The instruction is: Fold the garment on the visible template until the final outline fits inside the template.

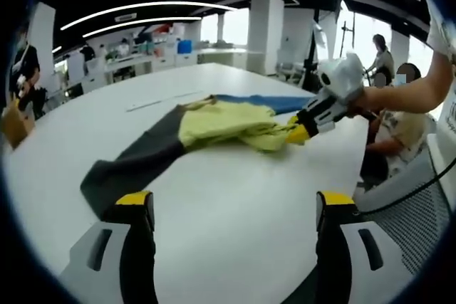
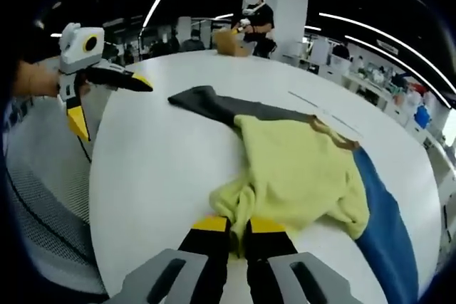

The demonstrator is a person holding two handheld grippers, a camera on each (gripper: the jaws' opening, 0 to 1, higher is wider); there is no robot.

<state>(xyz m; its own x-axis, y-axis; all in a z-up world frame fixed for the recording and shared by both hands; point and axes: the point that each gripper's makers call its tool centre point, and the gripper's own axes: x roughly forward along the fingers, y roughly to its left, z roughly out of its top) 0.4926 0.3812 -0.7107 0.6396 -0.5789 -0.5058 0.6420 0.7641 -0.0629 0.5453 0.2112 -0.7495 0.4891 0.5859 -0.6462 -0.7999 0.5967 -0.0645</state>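
We see a large white table (image 1: 235, 197) spreading across both views; on it lies a yellow garment (image 2: 299, 169) at centre frame, crumpled, partly covering a dark grey sheet (image 1: 135, 161) and a blue sheet (image 2: 388, 226) beside it.

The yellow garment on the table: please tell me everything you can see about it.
The yellow garment looks like soft, pale yellow fabric, crumpled and not flat. It lies on the white table, on top of a dark grey and blue template. The right gripper is shut on a bunched corner of it. The left gripper is open, away from it.
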